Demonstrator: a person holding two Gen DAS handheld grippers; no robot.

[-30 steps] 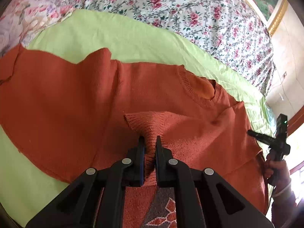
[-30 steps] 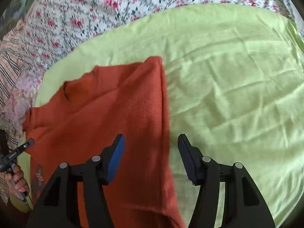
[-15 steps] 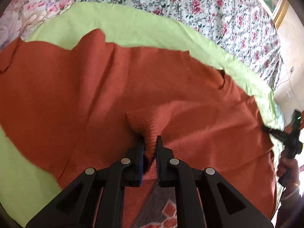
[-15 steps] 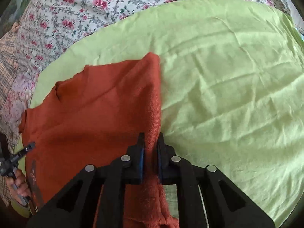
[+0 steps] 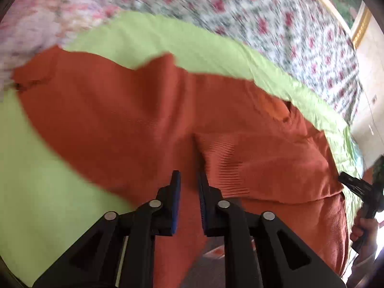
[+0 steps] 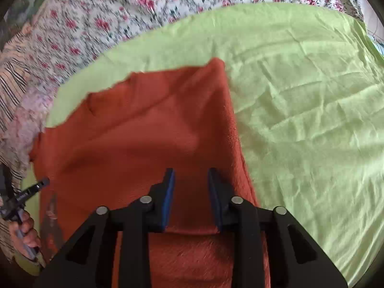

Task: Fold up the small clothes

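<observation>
Sweater (image 5: 148, 120) half folded: cuff (image 5: 223, 158) laid inward at 1 o'clock. Left claw (image 5: 189, 180) and right claw (image 6: 190, 175) opening, pinching nothing; more folds remain.

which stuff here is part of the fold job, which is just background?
Job:
- orange sweater
- left gripper, jaws opening, nothing between them
- right gripper, jaws opening over the sweater
- green sheet, work surface

Background:
- floral bedspread
- striped cloth

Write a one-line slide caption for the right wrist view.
Right gripper, jaws opening with no fabric pinched, above a rust-orange knit sweater on a lime-green sheet.
</observation>
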